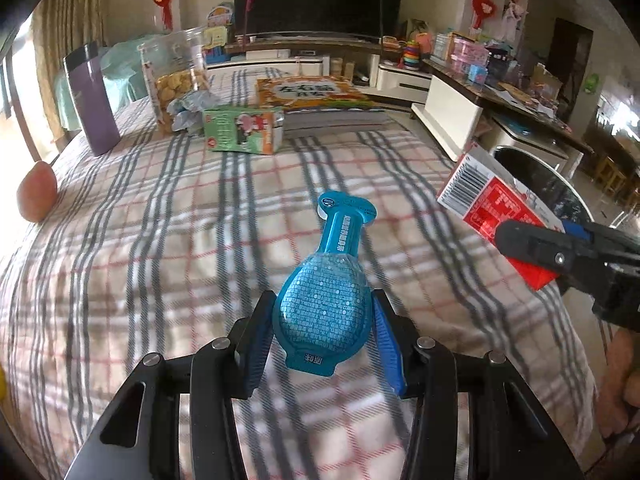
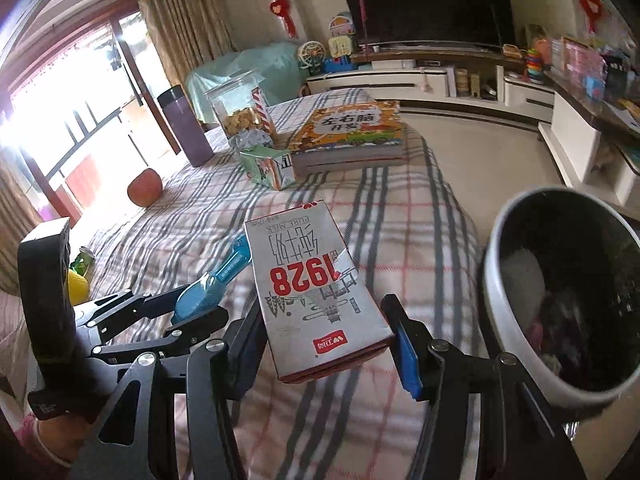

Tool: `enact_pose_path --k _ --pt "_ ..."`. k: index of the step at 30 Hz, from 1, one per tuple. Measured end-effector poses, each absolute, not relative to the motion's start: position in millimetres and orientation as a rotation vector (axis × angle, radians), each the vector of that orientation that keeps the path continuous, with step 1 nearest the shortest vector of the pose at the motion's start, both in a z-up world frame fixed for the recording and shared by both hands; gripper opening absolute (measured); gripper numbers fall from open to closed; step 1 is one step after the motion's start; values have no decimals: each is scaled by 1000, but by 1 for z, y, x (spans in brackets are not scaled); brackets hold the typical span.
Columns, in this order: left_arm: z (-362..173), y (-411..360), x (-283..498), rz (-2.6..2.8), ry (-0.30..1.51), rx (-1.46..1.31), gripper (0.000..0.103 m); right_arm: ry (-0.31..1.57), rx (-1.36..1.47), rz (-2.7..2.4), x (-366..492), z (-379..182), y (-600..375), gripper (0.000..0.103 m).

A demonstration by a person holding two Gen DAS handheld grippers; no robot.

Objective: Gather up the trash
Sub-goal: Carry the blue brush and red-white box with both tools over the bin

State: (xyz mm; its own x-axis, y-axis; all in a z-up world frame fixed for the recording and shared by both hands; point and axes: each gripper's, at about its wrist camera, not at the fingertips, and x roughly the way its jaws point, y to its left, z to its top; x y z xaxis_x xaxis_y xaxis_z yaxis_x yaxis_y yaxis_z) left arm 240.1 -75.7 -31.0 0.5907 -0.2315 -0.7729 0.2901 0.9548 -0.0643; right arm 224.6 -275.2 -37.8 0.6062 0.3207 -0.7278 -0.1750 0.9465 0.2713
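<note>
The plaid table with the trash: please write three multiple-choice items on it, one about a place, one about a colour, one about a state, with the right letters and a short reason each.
1. Where is the trash bin?
A. right of the milk carton
B. behind the purple tumbler
C. on the books

2. What colour is the packet in the left tongs?
A. red
B. blue
C. yellow

3. In what state are the right tongs?
A. open and empty
B. shut on the apple
C. shut on the milk carton

Answers:
1 A: the right wrist view shows the bin beside the milk carton.
2 B: the left tongs hold a blue packet.
3 C: the right tongs clamp both sides of the carton.
</note>
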Motion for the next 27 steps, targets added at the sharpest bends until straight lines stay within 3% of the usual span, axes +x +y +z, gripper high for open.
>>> enact_pose_path --k 27 --pt "-5 -141 217 -408 838 171 46 802 284 181 169 -25 -350 56"
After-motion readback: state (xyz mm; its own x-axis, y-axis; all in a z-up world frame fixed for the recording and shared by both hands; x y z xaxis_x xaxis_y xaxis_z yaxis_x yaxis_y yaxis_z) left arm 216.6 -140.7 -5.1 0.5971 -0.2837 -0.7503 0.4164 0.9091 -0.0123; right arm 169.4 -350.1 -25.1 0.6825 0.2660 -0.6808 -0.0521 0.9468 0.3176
